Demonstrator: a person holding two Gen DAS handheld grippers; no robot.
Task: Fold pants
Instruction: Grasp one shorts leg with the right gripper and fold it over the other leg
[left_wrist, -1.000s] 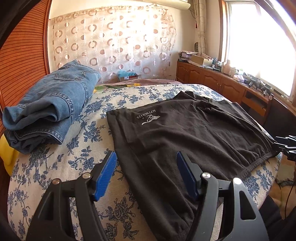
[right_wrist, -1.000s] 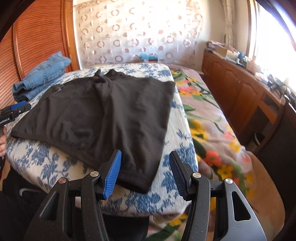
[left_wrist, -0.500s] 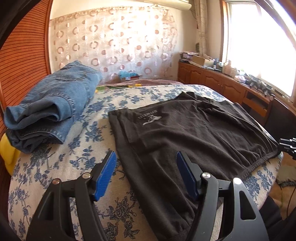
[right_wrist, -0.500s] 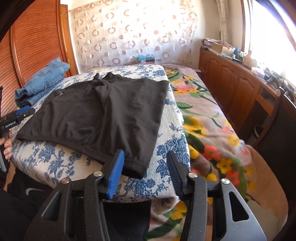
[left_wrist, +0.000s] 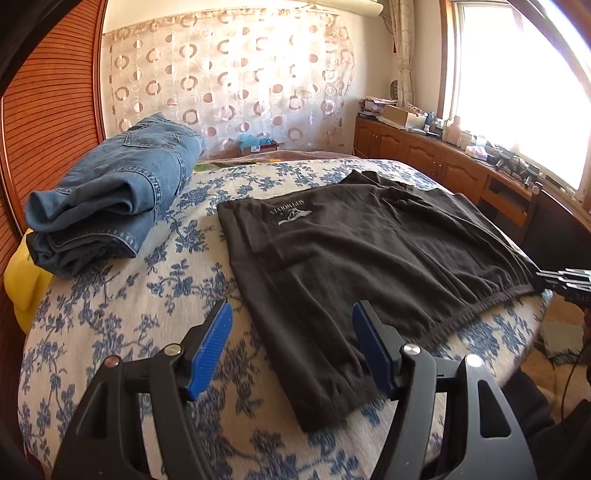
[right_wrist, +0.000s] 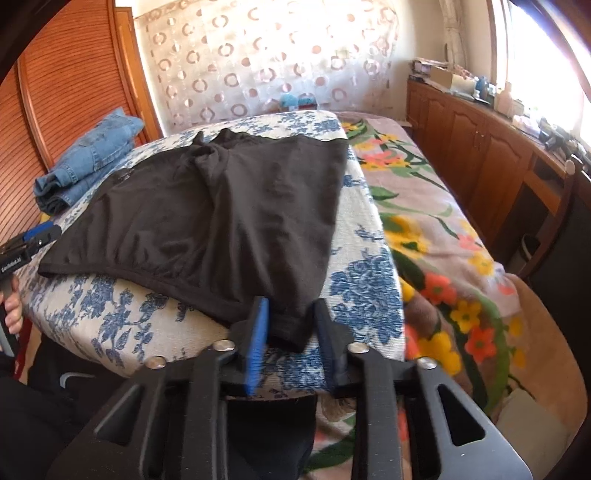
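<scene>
Black shorts (left_wrist: 369, 254) with a white logo lie spread flat on the blue-flowered bed cover (left_wrist: 110, 317); they also show in the right wrist view (right_wrist: 221, 221). My left gripper (left_wrist: 291, 343) is open, its jaws straddling the near left corner of the waistband, just above the cloth. My right gripper (right_wrist: 290, 328) is partly closed, its jaws on either side of the near right waistband corner, which sits between them; the pads have a gap to the cloth.
Folded blue jeans (left_wrist: 110, 195) lie at the far left of the bed. A floral blanket (right_wrist: 436, 229) covers the bed's right side. Wooden cabinets (right_wrist: 491, 155) run along the window wall. A yellow item (left_wrist: 22, 273) sits under the jeans.
My right gripper has moved forward and down onto the right waistband corner and its jaws have narrowed around it. My left gripper has stayed open over the left corner, shifting slightly.
</scene>
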